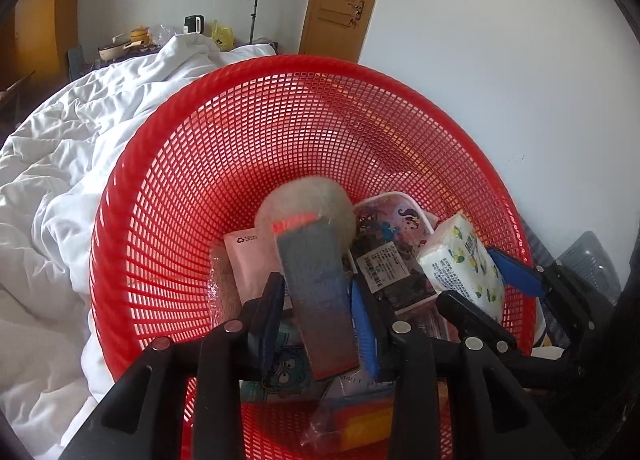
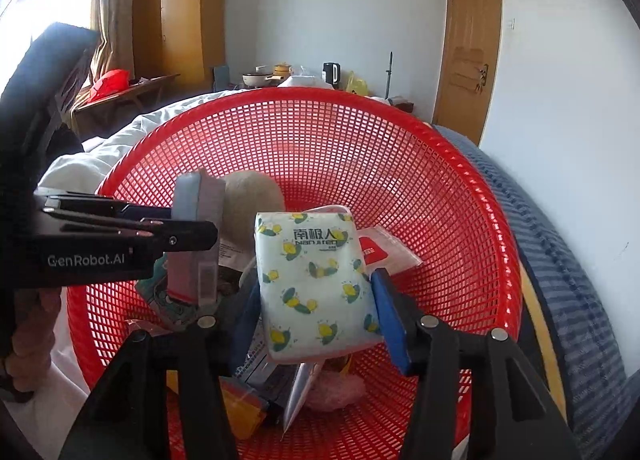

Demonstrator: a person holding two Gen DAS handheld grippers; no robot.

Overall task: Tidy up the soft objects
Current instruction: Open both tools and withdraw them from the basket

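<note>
Tissue pack [image 2: 316, 284] sits lengthwise between my right claw's [image 2: 320, 312] pads, lower centre; left claw [image 1: 316, 300] straddles the grey sponge [image 1: 316, 300]

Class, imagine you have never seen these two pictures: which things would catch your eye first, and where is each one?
The big red mesh basket fills both views, resting on a rumpled white bed. Over it, the right gripper holds a white tissue pack printed with lemons. The left gripper has a grey sponge block between its jaws, in front of a pale fluffy ball.
</note>
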